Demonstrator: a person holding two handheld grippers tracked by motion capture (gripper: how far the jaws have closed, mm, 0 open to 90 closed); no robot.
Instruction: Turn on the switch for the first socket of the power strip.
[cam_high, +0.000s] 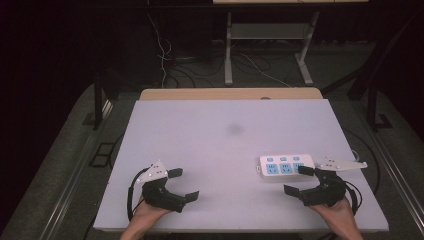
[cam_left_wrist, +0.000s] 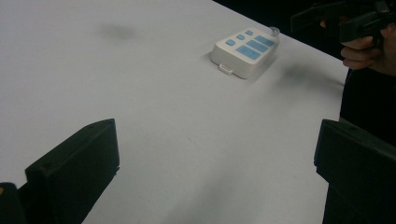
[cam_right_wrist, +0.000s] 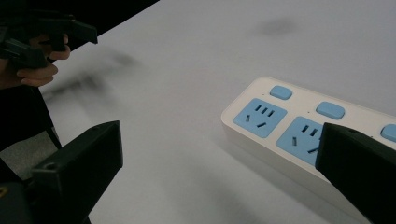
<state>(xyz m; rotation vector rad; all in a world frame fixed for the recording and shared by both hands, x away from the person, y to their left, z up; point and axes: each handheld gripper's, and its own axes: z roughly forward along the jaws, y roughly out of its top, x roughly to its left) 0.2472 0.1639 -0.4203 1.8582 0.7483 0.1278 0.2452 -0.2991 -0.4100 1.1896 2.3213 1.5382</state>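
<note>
Overhead view; two low claw-mounted close-ups

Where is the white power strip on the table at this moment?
In the high view the power strip lies on the right side of the table, near the front edge, just ahead of the right gripper.

Left hand-held gripper (cam_high: 183, 184) and right hand-held gripper (cam_high: 299, 180), both low, jaws wide apart, nothing between.

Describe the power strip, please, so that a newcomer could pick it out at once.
Start from the white table and go to its near right part, just ahead of the right gripper. The power strip lies flat there: a white block with three blue sockets and three blue buttons.
</note>
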